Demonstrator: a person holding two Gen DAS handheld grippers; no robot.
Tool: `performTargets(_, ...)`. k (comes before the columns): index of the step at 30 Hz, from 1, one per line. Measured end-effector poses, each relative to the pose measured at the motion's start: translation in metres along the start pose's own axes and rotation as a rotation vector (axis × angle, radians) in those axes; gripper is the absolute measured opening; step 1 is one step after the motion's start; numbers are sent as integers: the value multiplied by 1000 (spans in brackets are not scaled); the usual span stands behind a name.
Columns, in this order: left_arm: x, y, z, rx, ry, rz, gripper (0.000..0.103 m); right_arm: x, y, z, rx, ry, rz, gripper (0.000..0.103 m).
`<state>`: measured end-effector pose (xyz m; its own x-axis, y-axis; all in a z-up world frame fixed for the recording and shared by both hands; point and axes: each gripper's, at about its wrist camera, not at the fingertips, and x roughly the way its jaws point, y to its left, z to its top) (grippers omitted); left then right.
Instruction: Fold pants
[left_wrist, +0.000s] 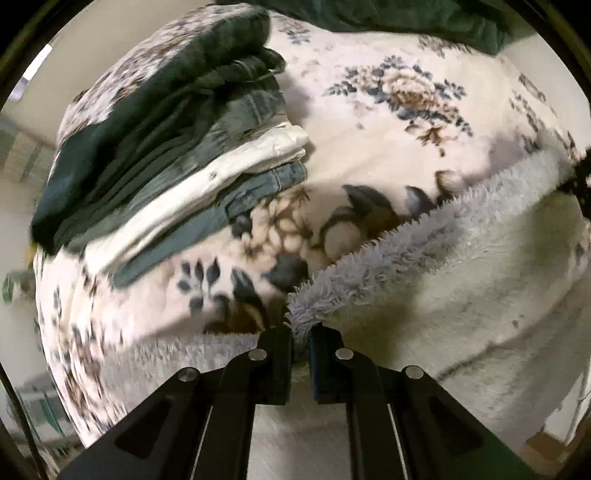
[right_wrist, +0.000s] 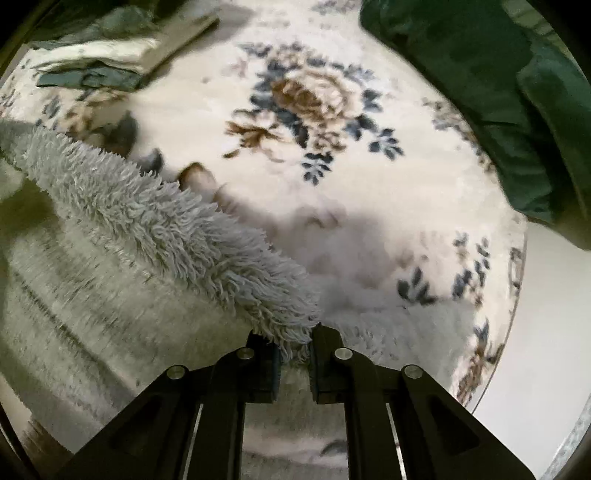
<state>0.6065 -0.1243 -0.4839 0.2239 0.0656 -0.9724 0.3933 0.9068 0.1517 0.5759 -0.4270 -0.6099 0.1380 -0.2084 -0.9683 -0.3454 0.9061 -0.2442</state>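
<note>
Left gripper (left_wrist: 298, 334): we see its jaws pressed together on the shaggy grey edge of the fleece pants (left_wrist: 424, 258).
Right gripper (right_wrist: 294, 338): we see it likewise pinching the same shaggy edge, at the other end of it.
Pants location: the garment hangs between the two grippers above the floral blanket (left_wrist: 388, 140), its pale outer face toward the cameras and the fuzzy lining showing along the held edge.
Which edge: we cannot tell whether this is the waistband or a hem; both views are blurred.
Done so far: we judge that both holds are secured and the cloth is raised.
Left to do: we see no fold laid in this garment; laying it flat, folding, and placing remain.
Reference: a stack of folded clothes (left_wrist: 166, 155) sits on the blanket near the left gripper, and a dark green garment (right_wrist: 498, 92) lies beyond.
</note>
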Motion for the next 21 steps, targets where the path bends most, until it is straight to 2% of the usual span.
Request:
performTargets(6, -42, 5, -95, -147, -28, -64, 5, -51, 16, -74, 62, -115, -44, 11)
performTargets(10, -47, -11, -165, -242, -2, -102, 5, -74, 49, -151, 107, -131, -39, 11)
performTargets(13, -37, -30, -219, -292, 37, -114, 5, -63, 74, -200, 121, -85, -29, 11)
performTargets(16, -3, -48, -265, -328, 142, -148, 5, -32, 104, -245, 104, 13, -19, 11)
performTargets(18, 28, -59, -286, -340, 215, -157, 5, -10, 123, -267, 79, 58, -23, 12)
performTargets(21, 53, -72, -294, -315, 226, -119, 9, 20, 139, -280, 64, 135, -27, 21)
